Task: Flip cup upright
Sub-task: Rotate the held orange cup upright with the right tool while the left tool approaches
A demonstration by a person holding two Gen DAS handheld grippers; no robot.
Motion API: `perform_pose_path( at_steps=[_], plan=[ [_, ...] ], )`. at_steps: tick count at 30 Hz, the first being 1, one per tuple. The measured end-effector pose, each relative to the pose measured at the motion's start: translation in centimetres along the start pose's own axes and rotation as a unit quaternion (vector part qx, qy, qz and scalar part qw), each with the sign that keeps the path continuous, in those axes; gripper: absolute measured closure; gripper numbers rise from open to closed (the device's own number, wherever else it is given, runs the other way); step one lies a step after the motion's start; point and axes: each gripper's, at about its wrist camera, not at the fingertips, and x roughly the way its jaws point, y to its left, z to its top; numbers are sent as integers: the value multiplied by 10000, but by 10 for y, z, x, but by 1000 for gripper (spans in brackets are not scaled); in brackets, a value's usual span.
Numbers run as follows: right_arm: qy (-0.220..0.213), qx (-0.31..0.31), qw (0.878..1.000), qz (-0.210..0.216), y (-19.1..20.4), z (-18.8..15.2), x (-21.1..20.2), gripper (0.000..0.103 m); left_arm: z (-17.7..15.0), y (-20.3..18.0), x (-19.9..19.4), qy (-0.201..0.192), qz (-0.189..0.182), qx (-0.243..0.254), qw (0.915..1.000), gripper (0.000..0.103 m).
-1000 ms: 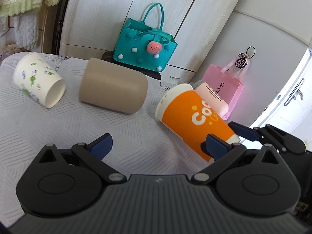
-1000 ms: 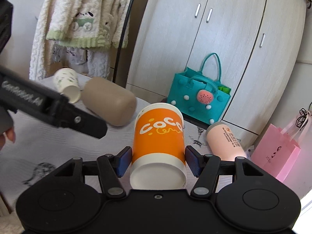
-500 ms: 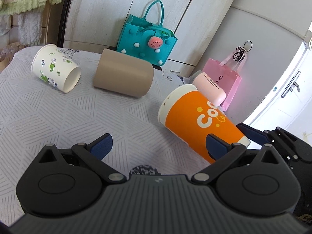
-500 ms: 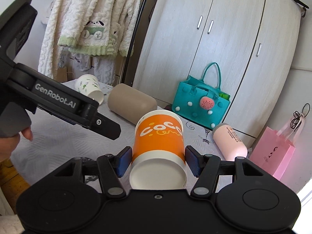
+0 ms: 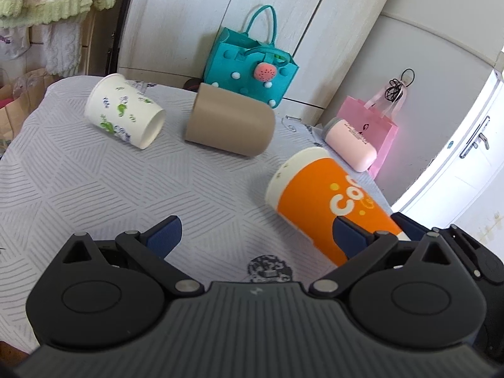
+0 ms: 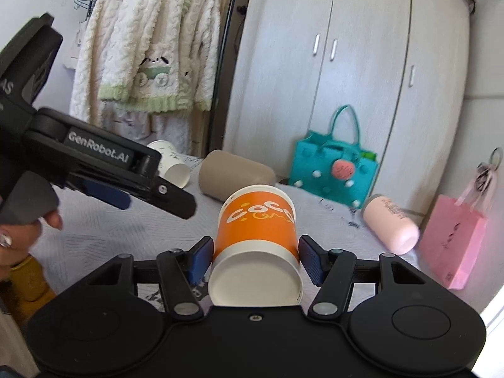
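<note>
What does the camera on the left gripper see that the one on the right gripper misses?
Only the left wrist view shows the white door with a metal handle at far right, and the left gripper from behind, open and empty.

Only the right wrist view shows the cream fleece robes hanging on a rack, the person's hand, and the orange paper cup's white base.

Both show the orange paper cup gripped by the right gripper, the white printed paper cup, tan cup, pink bottle, teal bag and pink bag.
</note>
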Motion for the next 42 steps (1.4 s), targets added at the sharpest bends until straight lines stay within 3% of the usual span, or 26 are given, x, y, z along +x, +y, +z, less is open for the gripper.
perform_pose_path(
  at_steps=[11, 14, 16, 22, 27, 29, 32, 35, 39, 42],
  plan=[
    [307, 416, 9985, 154, 13, -5, 12, 38, -2, 4, 8, 136, -96, -89, 9998, 0],
    [404, 545, 9975, 206, 9, -6, 11, 33, -5, -4, 12, 55, -7, 106, 9999, 0],
    [444, 636, 9961, 414, 2, -7, 9, 25, -6, -6, 17, 160, -102, 125, 9997, 1],
    [715, 935, 9872, 1079, -28, 2, 16, 23, -2, -5, 34, 381, -471, -161, 9980, 2],
    [1172, 850, 9807, 1313, -45, 9, 39, 22, 3, -9, 46, 490, -730, -316, 9956, 3],
    [1414, 726, 9737, 1633, -48, 9, 48, 21, 4, -8, 51, 590, -907, -432, 9932, 4],
    [1492, 545, 9701, 1834, -49, 12, 56, 18, 3, -4, 59, 647, -1041, -610, 9906, 4],
    [1582, 486, 9655, 2010, -50, 16, 66, 18, 3, -3, 65, 665, -1058, -690, 9898, 11],
    [1718, 642, 9595, 2141, -55, 19, 80, 18, 2, -1, 72, 750, -1324, -877, 9845, 28],
    [1722, 638, 9604, 2097, -57, 19, 86, 18, 0, -9, 70, 569, -1302, -579, 9882, 30]
  ],
)
